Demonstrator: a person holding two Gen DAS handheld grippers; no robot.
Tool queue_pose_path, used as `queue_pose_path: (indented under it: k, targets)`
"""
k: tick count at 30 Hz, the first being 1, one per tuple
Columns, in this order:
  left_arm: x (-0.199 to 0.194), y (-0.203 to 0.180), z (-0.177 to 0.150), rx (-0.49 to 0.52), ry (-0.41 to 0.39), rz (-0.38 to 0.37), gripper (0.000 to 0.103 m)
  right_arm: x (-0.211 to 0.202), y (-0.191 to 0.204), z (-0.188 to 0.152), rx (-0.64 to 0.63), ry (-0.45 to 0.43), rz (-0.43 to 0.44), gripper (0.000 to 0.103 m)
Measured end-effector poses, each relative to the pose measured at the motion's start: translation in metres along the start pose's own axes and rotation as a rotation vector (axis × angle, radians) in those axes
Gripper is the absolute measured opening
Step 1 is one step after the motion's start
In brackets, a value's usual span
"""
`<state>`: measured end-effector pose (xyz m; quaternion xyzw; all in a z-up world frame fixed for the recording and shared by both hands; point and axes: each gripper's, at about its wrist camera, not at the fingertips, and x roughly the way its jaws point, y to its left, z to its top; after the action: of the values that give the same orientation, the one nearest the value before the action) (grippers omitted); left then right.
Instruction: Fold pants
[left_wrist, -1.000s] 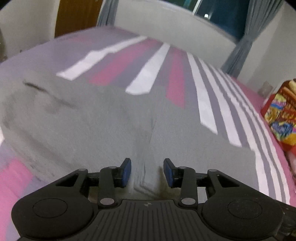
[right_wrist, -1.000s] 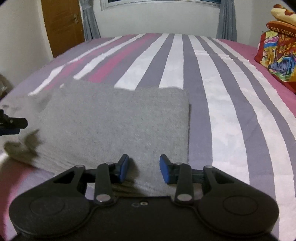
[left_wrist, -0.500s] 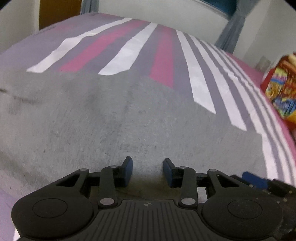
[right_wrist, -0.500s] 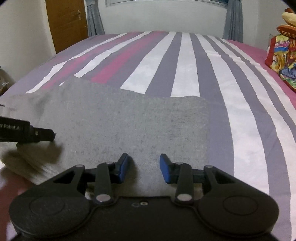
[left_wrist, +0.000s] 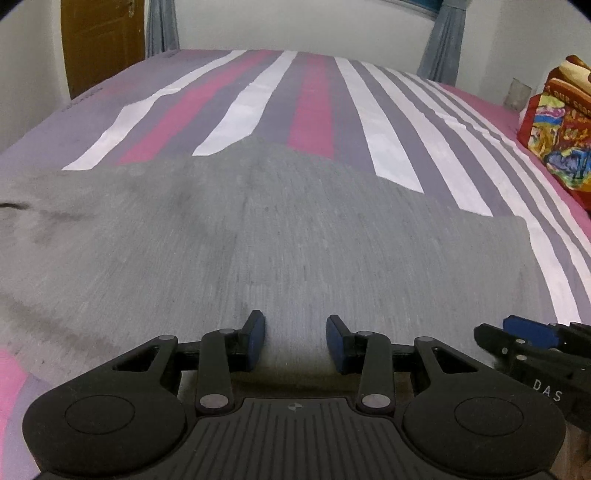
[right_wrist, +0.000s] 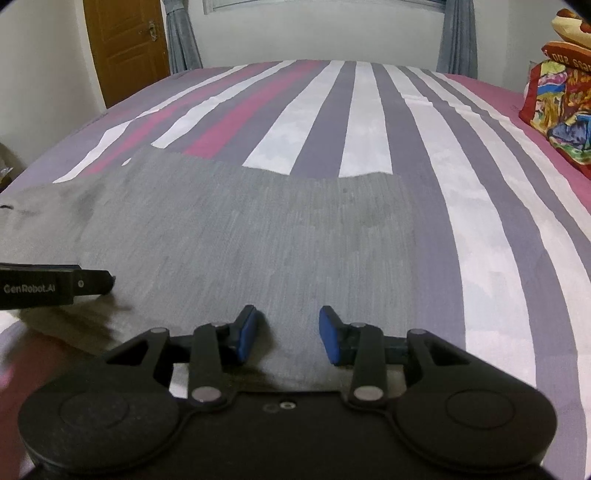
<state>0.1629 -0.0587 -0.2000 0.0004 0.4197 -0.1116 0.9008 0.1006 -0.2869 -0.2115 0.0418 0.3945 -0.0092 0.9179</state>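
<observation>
Your gray pants (left_wrist: 295, 236) lie flat on the striped bed (left_wrist: 388, 122), long axis running left to right across both views. Your left hand-held gripper (left_wrist: 295, 338) and right hand-held gripper (right_wrist: 287, 332) hover over the near edge, jaws spread, holding nothing.

Matt grey knit cloth pants (left_wrist: 295, 236)

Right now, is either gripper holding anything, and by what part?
Nothing held. The left gripper and the right gripper are both open over the near edge of the grey pants.

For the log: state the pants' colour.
Plain heather grey pants, clearest in the right wrist view.
</observation>
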Motion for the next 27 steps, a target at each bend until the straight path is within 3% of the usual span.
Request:
queue_pose_path:
  k: [8,14,16,18,19,27]
  targets:
    - [-0.02,0.009,-0.006,-0.027,0.001,-0.029,0.038,-0.011,0.0,-0.005,0.012,0.015,0.006,0.038]
    - [-0.058,0.053,-0.006,-0.191,-0.055,-0.033,0.039,-0.027,-0.001,0.001,0.062,-0.014,0.008,0.039]
    - [-0.069,0.076,-0.007,-0.238,-0.07,-0.016,0.043,-0.032,0.004,0.003,0.074,-0.037,0.013,0.04]
    - [-0.078,0.1,-0.009,-0.3,-0.08,0.0,0.07,-0.033,0.012,0.004,0.063,-0.044,0.026,0.04]
    - [-0.082,0.112,-0.011,-0.331,-0.089,0.008,0.073,-0.033,0.017,0.005,0.055,-0.04,0.036,0.04]
    - [-0.09,0.175,-0.021,-0.427,-0.108,0.104,0.074,-0.025,0.055,0.009,0.01,-0.028,0.093,0.041]
